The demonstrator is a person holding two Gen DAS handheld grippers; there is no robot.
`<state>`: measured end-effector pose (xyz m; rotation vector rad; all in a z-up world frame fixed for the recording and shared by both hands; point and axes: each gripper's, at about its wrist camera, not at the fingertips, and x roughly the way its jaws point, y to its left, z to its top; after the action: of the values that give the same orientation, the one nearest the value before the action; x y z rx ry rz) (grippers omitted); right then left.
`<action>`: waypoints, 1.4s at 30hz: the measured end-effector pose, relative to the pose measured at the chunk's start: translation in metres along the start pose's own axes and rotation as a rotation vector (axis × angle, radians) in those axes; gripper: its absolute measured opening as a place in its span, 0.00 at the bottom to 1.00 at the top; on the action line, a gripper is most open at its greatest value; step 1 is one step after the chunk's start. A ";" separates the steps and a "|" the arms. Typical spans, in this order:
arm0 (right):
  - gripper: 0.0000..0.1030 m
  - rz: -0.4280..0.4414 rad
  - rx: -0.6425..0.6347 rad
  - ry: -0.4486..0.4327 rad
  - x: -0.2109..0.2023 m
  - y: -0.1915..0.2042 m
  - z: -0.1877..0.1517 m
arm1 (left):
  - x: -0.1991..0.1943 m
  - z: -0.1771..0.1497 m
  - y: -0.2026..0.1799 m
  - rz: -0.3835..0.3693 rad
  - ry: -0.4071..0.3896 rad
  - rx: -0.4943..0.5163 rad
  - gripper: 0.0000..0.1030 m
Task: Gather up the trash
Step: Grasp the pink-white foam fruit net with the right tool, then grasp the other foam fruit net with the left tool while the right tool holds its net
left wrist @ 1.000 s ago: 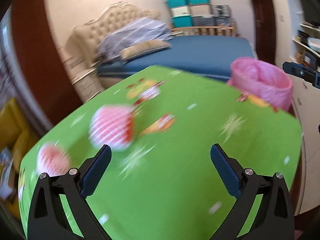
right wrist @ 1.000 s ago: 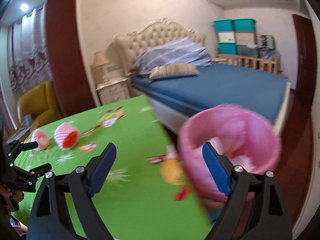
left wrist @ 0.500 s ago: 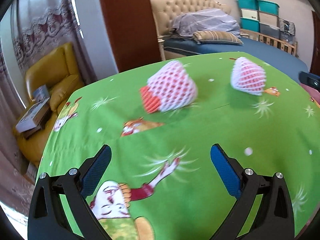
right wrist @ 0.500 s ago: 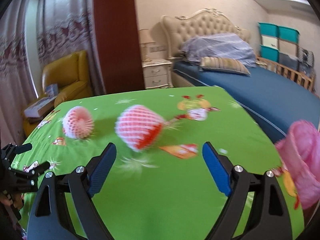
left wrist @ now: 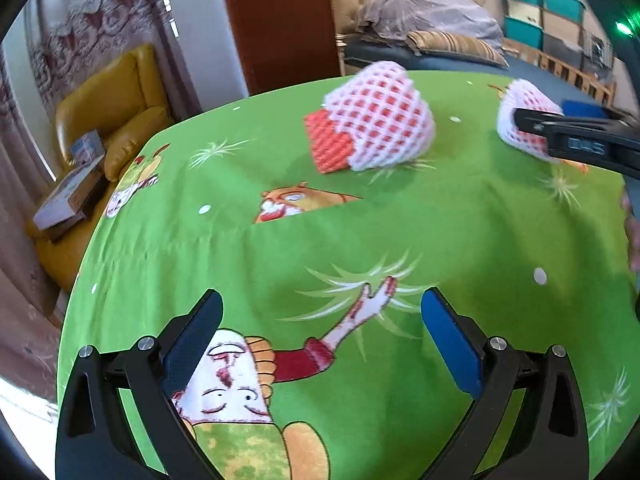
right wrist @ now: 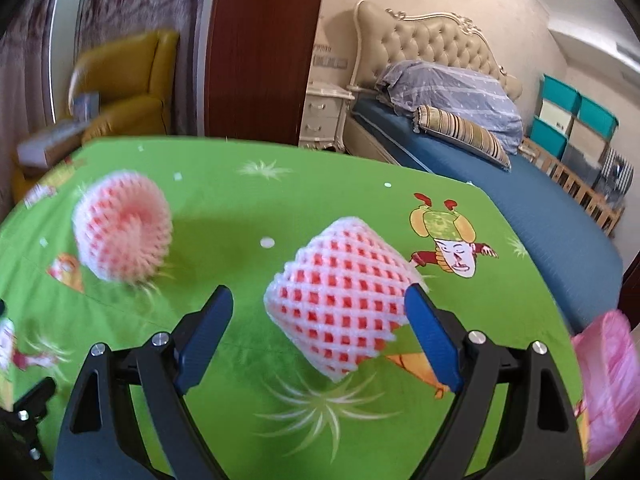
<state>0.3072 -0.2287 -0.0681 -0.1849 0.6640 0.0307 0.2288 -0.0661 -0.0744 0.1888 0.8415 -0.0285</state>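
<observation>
Two white-and-red foam fruit nets lie on the green cartoon tablecloth (left wrist: 400, 232). In the right wrist view the nearer net (right wrist: 344, 296) sits between the open fingers of my right gripper (right wrist: 320, 320), close to the right pad, while the other net (right wrist: 120, 228) lies to the left. In the left wrist view my left gripper (left wrist: 320, 332) is open and empty above the cloth, well short of the big net (left wrist: 372, 128). The second net (left wrist: 524, 116) is at the right, partly behind my right gripper's black arm (left wrist: 580, 140).
A bin with a pink bag (right wrist: 604, 384) stands off the table's right edge. A yellow armchair (left wrist: 108, 112) with boxes is at the left. A blue bed (right wrist: 520, 200), a brown door panel (right wrist: 260, 48) and a nightstand (right wrist: 324, 120) lie beyond the table.
Both grippers swung left from the pink bin toward the nets. My right gripper has closed in so that one net now sits between its open fingers. The left has moved slightly nearer.
</observation>
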 end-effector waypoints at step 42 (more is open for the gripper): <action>0.36 0.206 0.257 -0.152 -0.096 -0.068 -0.094 | 0.039 0.063 0.001 -0.095 0.048 0.030 0.93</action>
<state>0.1804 -0.3096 -0.0711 0.1327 0.5274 0.1546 0.3009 -0.0744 -0.0622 0.1779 0.8980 -0.1262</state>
